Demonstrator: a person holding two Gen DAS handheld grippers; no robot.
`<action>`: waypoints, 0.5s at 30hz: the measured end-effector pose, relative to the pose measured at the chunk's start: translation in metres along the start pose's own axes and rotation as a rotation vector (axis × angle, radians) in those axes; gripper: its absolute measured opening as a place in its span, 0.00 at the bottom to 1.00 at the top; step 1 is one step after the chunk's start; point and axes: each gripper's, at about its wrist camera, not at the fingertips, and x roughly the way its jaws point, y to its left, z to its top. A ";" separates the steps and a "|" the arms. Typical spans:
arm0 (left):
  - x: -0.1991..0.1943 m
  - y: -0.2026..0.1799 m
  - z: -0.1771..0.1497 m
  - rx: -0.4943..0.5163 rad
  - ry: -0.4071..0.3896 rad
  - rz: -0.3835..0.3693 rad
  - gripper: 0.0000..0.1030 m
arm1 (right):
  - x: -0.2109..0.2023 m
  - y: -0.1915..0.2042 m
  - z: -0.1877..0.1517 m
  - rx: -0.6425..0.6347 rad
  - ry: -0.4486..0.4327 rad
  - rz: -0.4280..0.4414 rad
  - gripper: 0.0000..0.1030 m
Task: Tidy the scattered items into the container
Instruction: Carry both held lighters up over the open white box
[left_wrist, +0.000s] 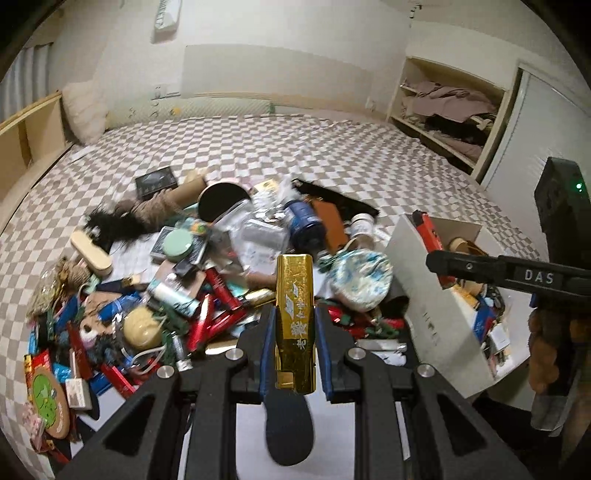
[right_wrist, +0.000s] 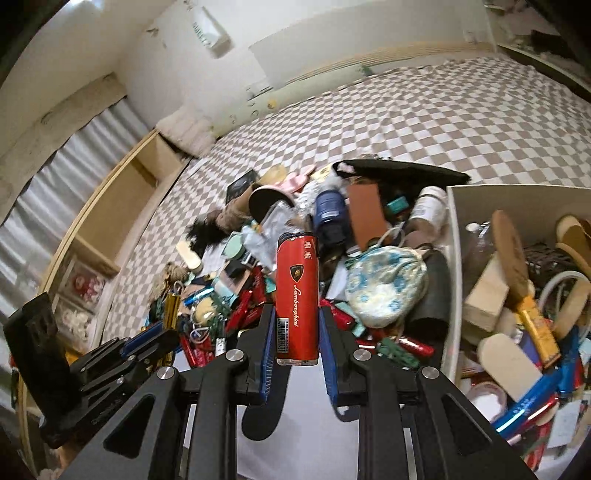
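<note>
The left gripper (left_wrist: 295, 325) is clamped on a shiny gold rectangular lighter (left_wrist: 295, 317), held above the heap of scattered small items (left_wrist: 192, 280) on the checkered bedspread (left_wrist: 295, 147). The right gripper (right_wrist: 296, 325) grips a red cylindrical lighter (right_wrist: 297, 295) (lettered "Lamborghini") just left of the white cardboard container (right_wrist: 455, 236), already partly filled.

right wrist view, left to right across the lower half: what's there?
left gripper holding a gold box → red Lamborghini box in the right gripper → blue-floral pouch → white container wall → blue tube inside it.
</note>
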 end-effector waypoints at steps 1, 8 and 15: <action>0.000 -0.004 0.002 0.002 -0.004 -0.007 0.20 | -0.003 -0.003 0.001 0.006 -0.007 -0.001 0.23; 0.004 -0.032 0.015 0.029 -0.022 -0.052 0.20 | -0.027 -0.031 0.007 0.063 -0.059 -0.011 0.23; 0.010 -0.071 0.023 0.081 -0.022 -0.107 0.20 | -0.054 -0.061 0.006 0.115 -0.110 -0.029 0.23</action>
